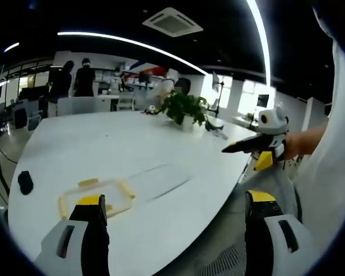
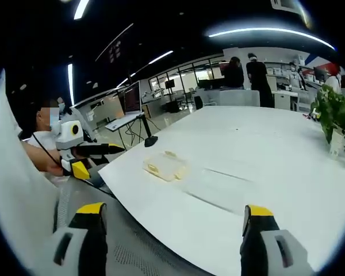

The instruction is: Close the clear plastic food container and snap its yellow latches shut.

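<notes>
Nearest in the left gripper view, the left claw (image 1: 175, 215) stands wide open with nothing between its yellow-tipped jaws, held above the near edge of the broad white bench (image 1: 132, 149). Just beyond its left jaw the clear plastic food container with yellow latches (image 1: 96, 195) lies flat on the bench, low and rectangular, latches showing along its sides. The right claw (image 2: 172, 227) is likewise spread wide and empty, hanging off the bench edge; from it the container (image 2: 165, 165) sits near the bench's edge. Farther off stands a green potted plant (image 1: 186, 109), and beyond it people (image 1: 75, 77) at desks.
</notes>
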A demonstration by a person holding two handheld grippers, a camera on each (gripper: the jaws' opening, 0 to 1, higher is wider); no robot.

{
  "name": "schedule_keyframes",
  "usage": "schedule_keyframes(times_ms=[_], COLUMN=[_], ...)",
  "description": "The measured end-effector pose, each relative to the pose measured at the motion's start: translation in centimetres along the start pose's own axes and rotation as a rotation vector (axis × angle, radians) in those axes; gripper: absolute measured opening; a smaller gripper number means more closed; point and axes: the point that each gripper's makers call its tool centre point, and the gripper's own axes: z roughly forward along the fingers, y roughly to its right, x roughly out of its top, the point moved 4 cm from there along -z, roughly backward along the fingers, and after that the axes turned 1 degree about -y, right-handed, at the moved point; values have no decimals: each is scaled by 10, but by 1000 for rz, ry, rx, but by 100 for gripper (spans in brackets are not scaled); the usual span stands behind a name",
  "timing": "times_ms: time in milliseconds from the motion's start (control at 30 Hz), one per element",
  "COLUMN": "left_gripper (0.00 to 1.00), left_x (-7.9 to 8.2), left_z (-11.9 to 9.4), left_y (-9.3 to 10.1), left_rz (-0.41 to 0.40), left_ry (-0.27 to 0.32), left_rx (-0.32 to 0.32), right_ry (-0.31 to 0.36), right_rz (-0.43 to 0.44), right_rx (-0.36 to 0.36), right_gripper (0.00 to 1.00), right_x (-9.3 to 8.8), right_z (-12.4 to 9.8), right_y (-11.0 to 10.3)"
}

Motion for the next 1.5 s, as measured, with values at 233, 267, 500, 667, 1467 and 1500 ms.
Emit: schedule_keyframes(times_ms=[233,267,500,667,1467,1500], left_gripper=[99,99,99,99,99,99], left_x=[1,1,1,1,0,1], left_z=[1,1,1,0,-1,-1], left_y=[0,1,1,1,0,0], left_rz=[-1,-2,1,1,5,6], left_ry=[0,2,0,0,7,9], left_rx=[-1,-2,-4,-1,-5,-4], right_ry=[-4,-3,-4,-4,-4,-6], right_rz=[-2,-1,-5,-11,-18,-18], right_rx=[2,3,3,4,1,2], right_gripper=[99,99,98,98,97,97], right_x=[0,0,-1,-1,-1,-1], right_z=[0,0,0,1,1,1], right_y=[1,1,0,0,0,-1])
